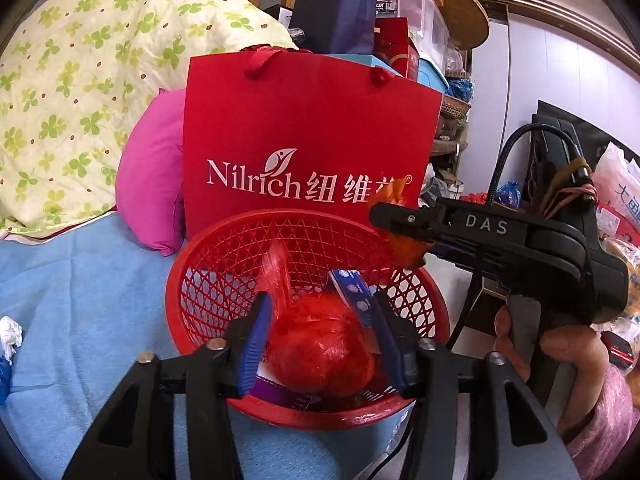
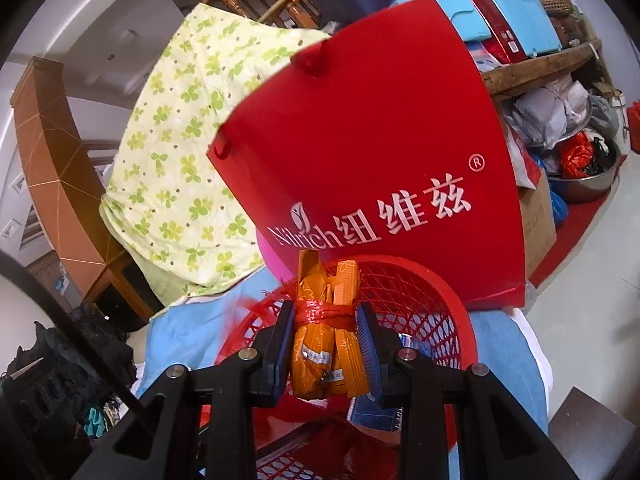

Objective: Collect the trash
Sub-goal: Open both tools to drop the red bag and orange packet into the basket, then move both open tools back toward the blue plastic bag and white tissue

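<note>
Item: my right tool (image 2: 325, 330) loosely brackets orange bundle (image 2: 326, 344) over basket (image 2: 440, 300), left tool (image 1: 320, 330) half-open, empty; risk: bundle snags, misses rim

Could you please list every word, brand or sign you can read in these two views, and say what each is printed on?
"Nilrich 纽维兹 ®" with a leaf logo: white print on the red paper gift bag behind the red basket.
"DAS": raised letters on the right gripper body.
"OX": end of a word on a box in the clear storage bin.
Partly readable: blue characters on a white plastic bag.
Too small: labels on the orange packet bundle.
</note>
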### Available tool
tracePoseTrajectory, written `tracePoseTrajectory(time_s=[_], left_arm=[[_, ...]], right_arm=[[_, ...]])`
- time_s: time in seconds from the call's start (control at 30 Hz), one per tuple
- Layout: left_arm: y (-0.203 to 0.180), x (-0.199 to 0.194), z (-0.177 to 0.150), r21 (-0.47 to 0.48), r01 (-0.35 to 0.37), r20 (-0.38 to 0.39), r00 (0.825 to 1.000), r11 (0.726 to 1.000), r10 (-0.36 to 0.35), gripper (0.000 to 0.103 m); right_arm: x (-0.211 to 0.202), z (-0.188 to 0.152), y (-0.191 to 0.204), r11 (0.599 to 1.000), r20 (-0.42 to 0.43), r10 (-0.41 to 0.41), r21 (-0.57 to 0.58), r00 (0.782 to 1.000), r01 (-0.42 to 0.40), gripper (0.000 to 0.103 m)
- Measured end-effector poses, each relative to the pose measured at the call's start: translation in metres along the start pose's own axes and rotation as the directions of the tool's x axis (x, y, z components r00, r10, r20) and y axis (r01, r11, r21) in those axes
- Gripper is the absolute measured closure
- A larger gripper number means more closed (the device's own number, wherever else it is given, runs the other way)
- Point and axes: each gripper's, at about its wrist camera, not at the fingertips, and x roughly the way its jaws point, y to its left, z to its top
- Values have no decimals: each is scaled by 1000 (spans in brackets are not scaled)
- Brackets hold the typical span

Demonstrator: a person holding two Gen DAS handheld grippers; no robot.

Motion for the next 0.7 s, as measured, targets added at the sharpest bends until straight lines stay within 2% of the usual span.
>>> tracePoseTrajectory(time_s=[0.03,0.07,0.1,0.4,0.6,0.7], left_arm=[[2,-2,-1,-2,-2,4,1000,1000,2,46],[3,-3,-1,-1,-5,6,1000,1000,5,46],[6,-5,-2,-1,-9,7,1000,1000,9,46],[52,-39,-21,-29,-104,6,995,994,104,43],[98,-63,-43,-92,-211,-38,977,973,208,40],[115,-71,-52,-131,-257,-70,966,958,250,40]], right_arm=[[1,0,-1,1000,-3,-1,8,1000,1,58],[0,-1,-2,1000,3,-6,18,1000,6,41],[-2,-1,-2,1000,15,-10,22,1000,10,38],[-7,-4,26,999,78,0,-52,997,4,38],[-10,-17,71,982,131,48,-188,990,-23,38],[-11,-28,101,965,153,103,-254,983,-62,38]])
